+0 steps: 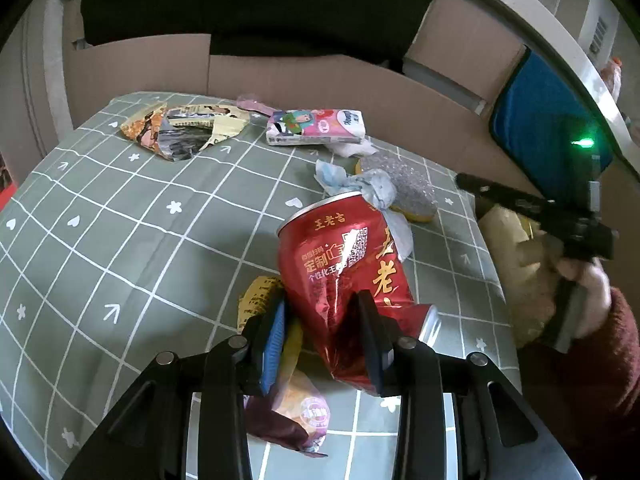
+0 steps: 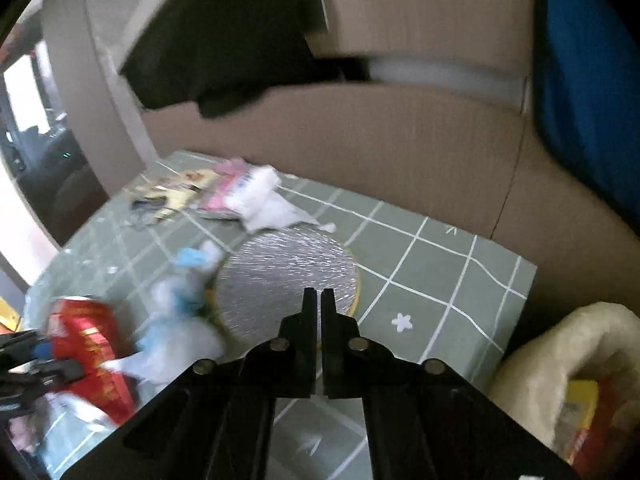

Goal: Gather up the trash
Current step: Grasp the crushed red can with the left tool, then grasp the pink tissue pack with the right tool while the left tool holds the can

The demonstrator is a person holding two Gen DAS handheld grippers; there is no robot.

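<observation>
My left gripper [image 1: 322, 312] is shut on a crushed red drink can [image 1: 344, 264], lifted a little above the green checked tablecloth [image 1: 120, 248]. The can also shows blurred at the left of the right wrist view [image 2: 86, 340]. My right gripper [image 2: 319, 300] is shut and empty, above a round silver foil disc [image 2: 280, 276]; it shows as a black tool in the left wrist view [image 1: 532, 216]. A cream bag [image 2: 560, 356] holding trash hangs off the table's right edge. Crumpled blue-white tissue [image 1: 360, 188] lies beside the can.
A torn snack wrapper [image 1: 184, 128] and a tissue pack [image 1: 316, 126] lie at the far side. A yellow and purple wrapper [image 1: 288, 404] lies under my left gripper. Cardboard walls [image 1: 280, 80] stand behind the table. A blue panel [image 1: 548, 120] stands at the right.
</observation>
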